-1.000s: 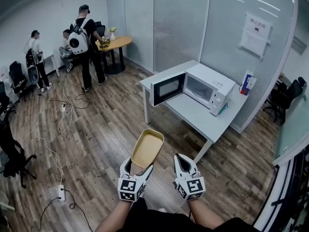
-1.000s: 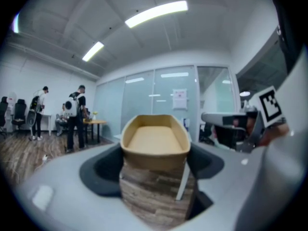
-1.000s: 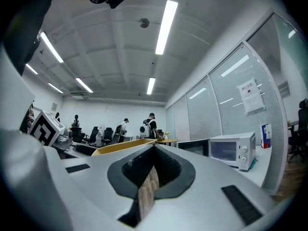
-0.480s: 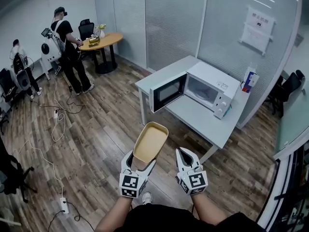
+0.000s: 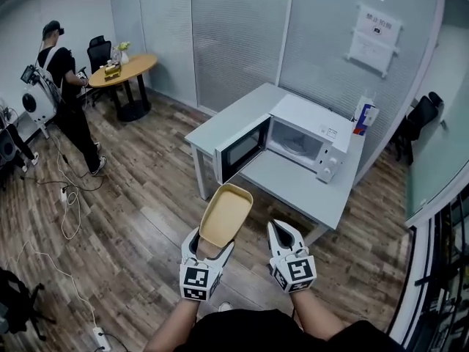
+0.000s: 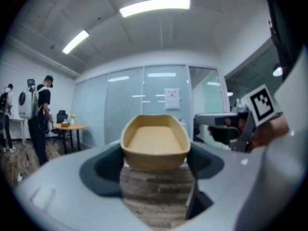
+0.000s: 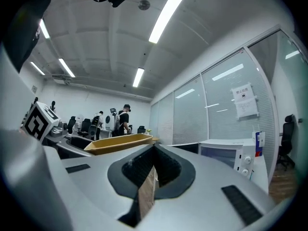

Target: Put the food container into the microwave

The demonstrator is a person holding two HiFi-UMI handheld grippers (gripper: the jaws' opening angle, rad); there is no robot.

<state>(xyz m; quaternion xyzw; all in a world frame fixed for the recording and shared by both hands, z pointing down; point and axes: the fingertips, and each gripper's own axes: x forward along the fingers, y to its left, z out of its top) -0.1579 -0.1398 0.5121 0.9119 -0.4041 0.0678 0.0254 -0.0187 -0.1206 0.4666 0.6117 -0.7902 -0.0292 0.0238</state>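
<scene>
A tan, empty oblong food container (image 5: 226, 215) is held out over the wooden floor, with my left gripper (image 5: 209, 245) shut on its near end. The left gripper view shows the container (image 6: 155, 141) wedged between the two jaws. My right gripper (image 5: 283, 232) rides beside it to the right, jaws together and empty; its own view shows only a thin slit between them (image 7: 150, 171). Ahead stands the white microwave (image 5: 297, 139) on a grey table (image 5: 293, 189), its door (image 5: 240, 151) swung open to the left and its cavity empty.
A blue and white box (image 5: 363, 116) stands on the table behind the microwave. A person (image 5: 62, 86) with a backpack stands at far left by a round wooden table (image 5: 121, 72). Cables (image 5: 66, 196) trail over the floor. Glass partitions close off the back.
Both grippers and the container have been carried toward the microwave table, which now sits closer and more central. The people and the round table have slid left; two people have left the view.
</scene>
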